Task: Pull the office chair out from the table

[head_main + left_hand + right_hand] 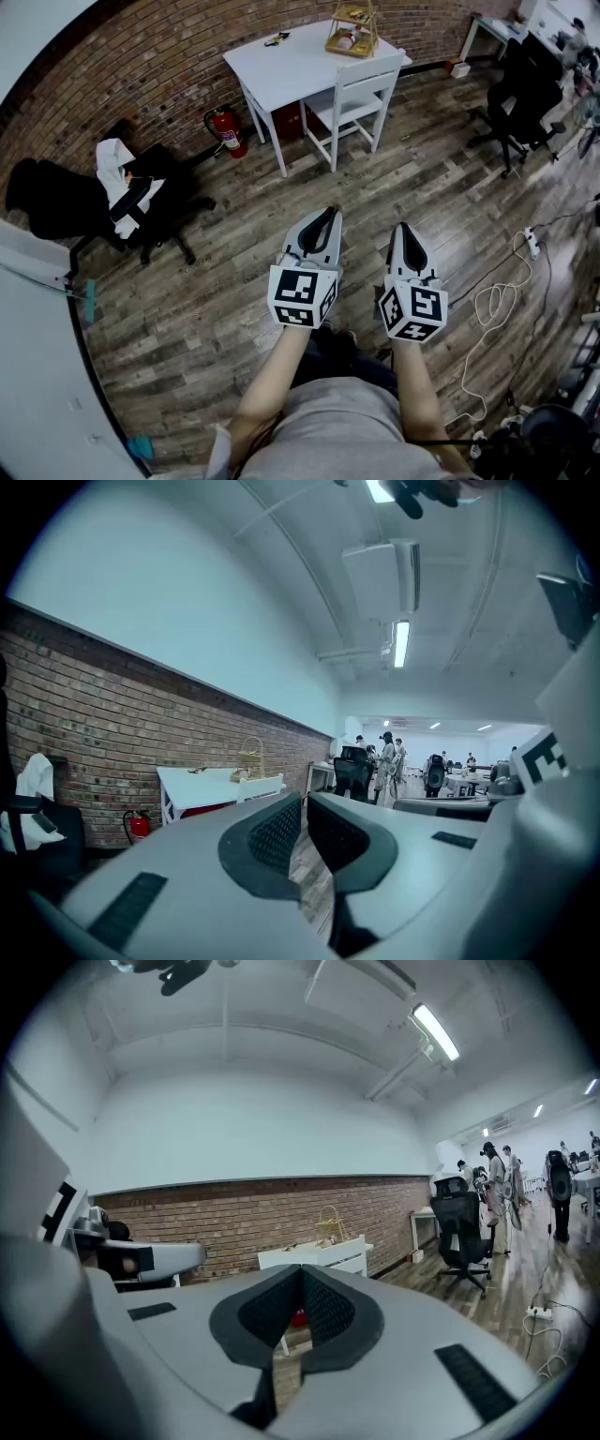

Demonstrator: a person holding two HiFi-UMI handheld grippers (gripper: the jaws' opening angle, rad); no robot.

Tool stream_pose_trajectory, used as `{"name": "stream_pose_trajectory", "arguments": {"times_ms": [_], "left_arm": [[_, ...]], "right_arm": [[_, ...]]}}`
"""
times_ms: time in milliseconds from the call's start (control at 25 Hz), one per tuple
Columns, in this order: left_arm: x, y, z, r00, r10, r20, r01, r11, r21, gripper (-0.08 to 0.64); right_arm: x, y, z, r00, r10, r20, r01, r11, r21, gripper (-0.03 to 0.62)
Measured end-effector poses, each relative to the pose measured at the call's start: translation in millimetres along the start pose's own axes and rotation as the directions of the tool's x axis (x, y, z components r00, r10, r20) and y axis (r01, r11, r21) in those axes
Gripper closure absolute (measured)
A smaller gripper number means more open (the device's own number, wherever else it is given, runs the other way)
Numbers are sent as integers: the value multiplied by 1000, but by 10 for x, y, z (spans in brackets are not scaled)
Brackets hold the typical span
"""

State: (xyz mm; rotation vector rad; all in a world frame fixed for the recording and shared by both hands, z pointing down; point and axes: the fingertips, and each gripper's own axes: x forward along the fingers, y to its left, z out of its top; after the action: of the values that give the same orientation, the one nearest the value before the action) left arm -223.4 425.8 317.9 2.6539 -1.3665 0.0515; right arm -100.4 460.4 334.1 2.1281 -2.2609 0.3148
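A black office chair (523, 89) stands at the far right, close to a white desk (489, 28) by the brick wall. It also shows in the left gripper view (352, 772) and in the right gripper view (461, 1227). My left gripper (328, 212) (304, 803) and my right gripper (404, 227) (301, 1274) are held side by side over the wooden floor, well short of the chair. Both are shut with nothing between the pads. They point roughly level toward the brick wall.
Straight ahead is a white table (291, 66) with a wire basket (353, 30) on it and a white wooden chair (356, 94) tucked under. A red fire extinguisher (228, 131) stands by the wall. Another black chair with clothes (141, 202) sits at left. Cables (497, 300) lie on the floor at right.
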Motion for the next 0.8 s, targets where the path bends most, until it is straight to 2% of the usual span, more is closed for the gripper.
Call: {"name": "stream_pose_trajectory", "arguments": {"times_ms": [800], "left_arm": [[124, -166, -82, 999, -21, -27, 22, 1000, 15, 528]], "right_arm": [[11, -160, -35, 1000, 4, -7, -4, 999, 41, 577]]}}
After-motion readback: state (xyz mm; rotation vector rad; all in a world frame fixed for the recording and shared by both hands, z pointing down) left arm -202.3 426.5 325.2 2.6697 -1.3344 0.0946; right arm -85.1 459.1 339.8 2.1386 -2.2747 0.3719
